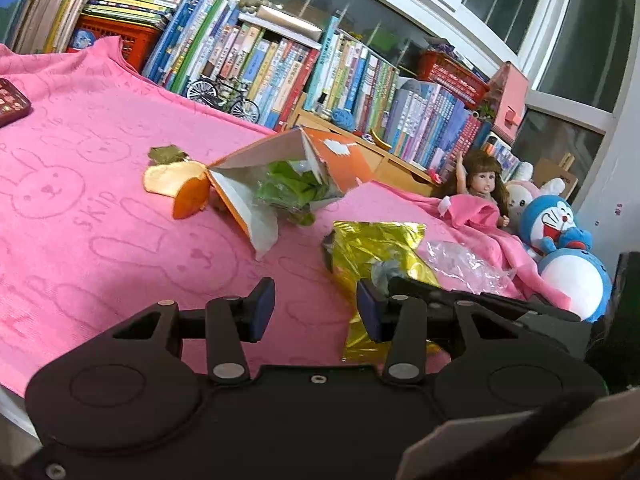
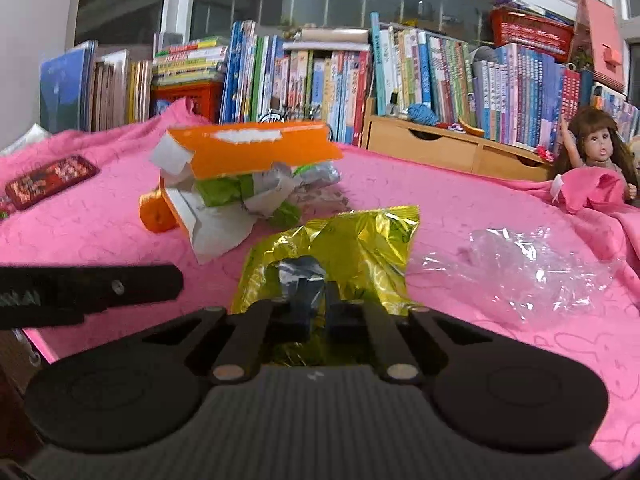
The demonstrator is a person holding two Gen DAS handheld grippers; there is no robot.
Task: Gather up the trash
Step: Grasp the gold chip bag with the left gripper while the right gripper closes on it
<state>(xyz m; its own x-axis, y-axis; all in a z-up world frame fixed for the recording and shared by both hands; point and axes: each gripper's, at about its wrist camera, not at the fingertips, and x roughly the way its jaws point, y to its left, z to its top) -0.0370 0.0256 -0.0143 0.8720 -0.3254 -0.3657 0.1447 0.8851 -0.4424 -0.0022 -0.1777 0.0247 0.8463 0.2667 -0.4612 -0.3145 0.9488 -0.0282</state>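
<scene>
A crumpled gold foil wrapper [image 2: 352,236] lies on the pink cloth [image 2: 460,200], and my right gripper [image 2: 316,280] is shut on its near edge, pinching the foil. In the left wrist view the same wrapper [image 1: 372,244] sits just right of my left gripper [image 1: 316,312], which is open with only cloth between its blue pads. Farther back lie a torn orange carton [image 1: 336,156] stuffed with green wrapping [image 1: 288,188], and orange peel [image 1: 172,180]. A clear plastic film [image 2: 520,264] rests to the right of the foil.
A phone in a red case [image 2: 52,180] lies at the cloth's far left. A doll [image 2: 596,144] and blue plush toys [image 1: 560,220] crowd the right edge. Rows of books [image 2: 320,76] and a wooden drawer unit [image 2: 424,144] stand behind.
</scene>
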